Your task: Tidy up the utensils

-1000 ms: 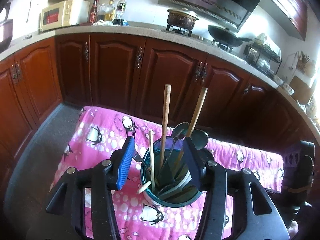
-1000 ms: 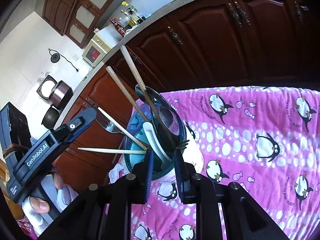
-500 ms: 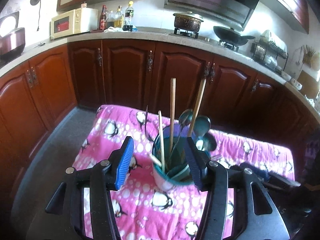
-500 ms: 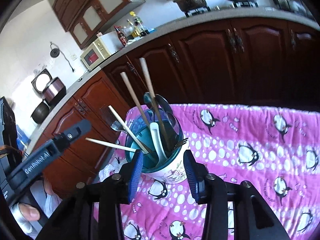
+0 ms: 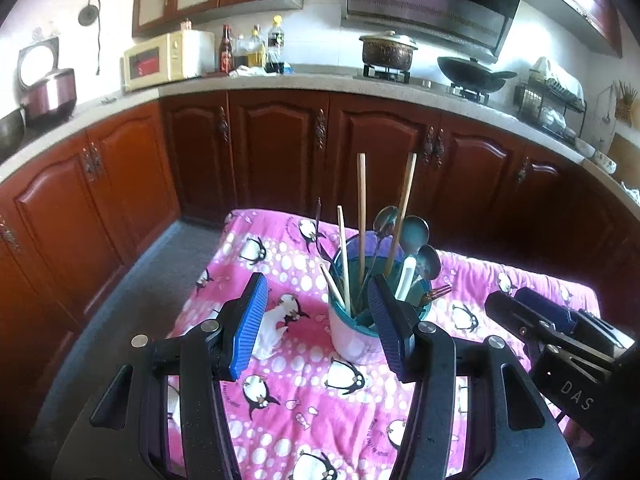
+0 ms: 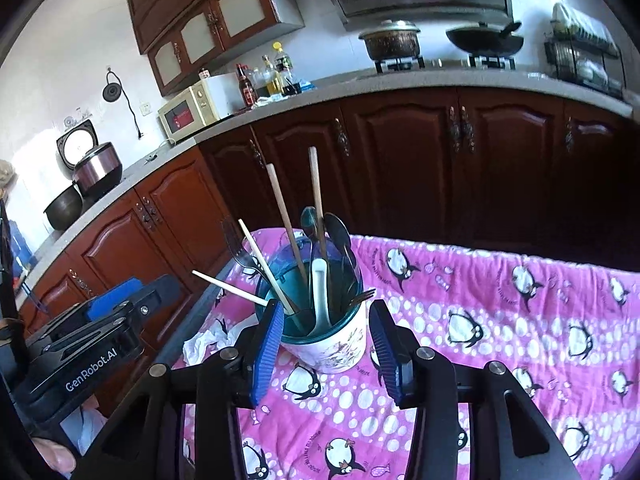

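Both grippers have been drawn back and raised from the cup (image 6: 324, 320) within the last second: the right gripper (image 6: 326, 346), a second ago nearly closed at the rim, is now seen with its fingers spread and empty, and the left gripper (image 5: 316, 322) is likewise spread, nothing pinched. All utensils (image 5: 362, 240) are stood in the cup on the pink cloth (image 5: 280, 400) of the desk, so the sorting is judged finished or nearly so. A tissue (image 6: 208, 340) is left beside the cup. "GenRobot.AI" is read on the left gripper, "DAS" on the right; farther labels cannot be read
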`<action>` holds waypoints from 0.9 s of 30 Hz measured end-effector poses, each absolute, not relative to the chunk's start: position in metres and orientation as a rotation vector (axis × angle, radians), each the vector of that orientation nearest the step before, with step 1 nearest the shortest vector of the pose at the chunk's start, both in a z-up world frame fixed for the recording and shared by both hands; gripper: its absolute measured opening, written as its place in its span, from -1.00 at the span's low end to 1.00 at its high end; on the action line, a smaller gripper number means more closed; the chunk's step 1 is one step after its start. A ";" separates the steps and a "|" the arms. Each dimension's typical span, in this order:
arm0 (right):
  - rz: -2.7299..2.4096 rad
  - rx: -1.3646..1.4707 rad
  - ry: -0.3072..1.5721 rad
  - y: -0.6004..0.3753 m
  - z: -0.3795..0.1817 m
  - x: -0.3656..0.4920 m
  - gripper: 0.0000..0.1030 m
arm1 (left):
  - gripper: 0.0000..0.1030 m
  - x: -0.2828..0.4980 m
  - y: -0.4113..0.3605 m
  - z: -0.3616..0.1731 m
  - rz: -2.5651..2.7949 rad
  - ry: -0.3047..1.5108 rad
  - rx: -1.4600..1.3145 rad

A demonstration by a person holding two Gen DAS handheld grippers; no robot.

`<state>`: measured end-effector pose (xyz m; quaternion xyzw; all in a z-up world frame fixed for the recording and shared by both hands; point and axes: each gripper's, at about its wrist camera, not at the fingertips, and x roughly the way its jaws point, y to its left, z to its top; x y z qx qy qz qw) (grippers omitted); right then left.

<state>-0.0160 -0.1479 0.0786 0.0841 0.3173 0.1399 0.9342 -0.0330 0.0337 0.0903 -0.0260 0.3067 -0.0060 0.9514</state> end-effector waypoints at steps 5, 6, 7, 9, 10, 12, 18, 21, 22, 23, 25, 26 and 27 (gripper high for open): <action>0.274 0.165 0.633 -0.146 0.085 -0.024 -0.08 | 0.01 -0.044 0.034 0.096 0.008 0.597 -0.037; 0.269 0.162 0.632 -0.145 0.085 -0.026 0.03 | 0.01 -0.047 0.034 0.097 0.016 0.594 -0.031; 0.265 0.161 0.629 -0.144 0.086 -0.026 0.07 | 0.01 -0.048 0.034 0.098 0.024 0.591 -0.025; 0.266 0.159 0.622 -0.145 0.087 -0.029 0.10 | 0.01 -0.051 0.033 0.099 0.045 0.588 -0.013; 0.263 0.158 0.621 -0.145 0.088 -0.030 0.10 | 0.01 -0.052 0.032 0.099 0.054 0.587 -0.006; 0.261 0.160 0.618 -0.145 0.089 -0.031 0.10 | 0.01 -0.054 0.032 0.099 0.059 0.588 -0.004; 0.258 0.150 0.615 -0.140 0.093 -0.034 0.11 | 0.01 -0.058 0.034 0.102 0.053 0.580 -0.016; 0.259 0.147 0.614 -0.139 0.093 -0.035 0.13 | 0.01 -0.059 0.035 0.103 0.055 0.575 -0.017; 0.257 0.144 0.614 -0.138 0.094 -0.035 0.14 | 0.01 -0.059 0.036 0.104 0.054 0.575 -0.018; 0.256 0.143 0.615 -0.138 0.094 -0.035 0.14 | 0.01 -0.059 0.036 0.104 0.055 0.575 -0.018; 0.255 0.142 0.616 -0.138 0.094 -0.034 0.14 | 0.01 -0.060 0.036 0.105 0.058 0.572 -0.017; 0.252 0.141 0.616 -0.138 0.094 -0.034 0.15 | 0.01 -0.060 0.036 0.105 0.058 0.572 -0.017; 0.251 0.140 0.616 -0.138 0.094 -0.034 0.16 | 0.01 -0.060 0.036 0.105 0.057 0.572 -0.018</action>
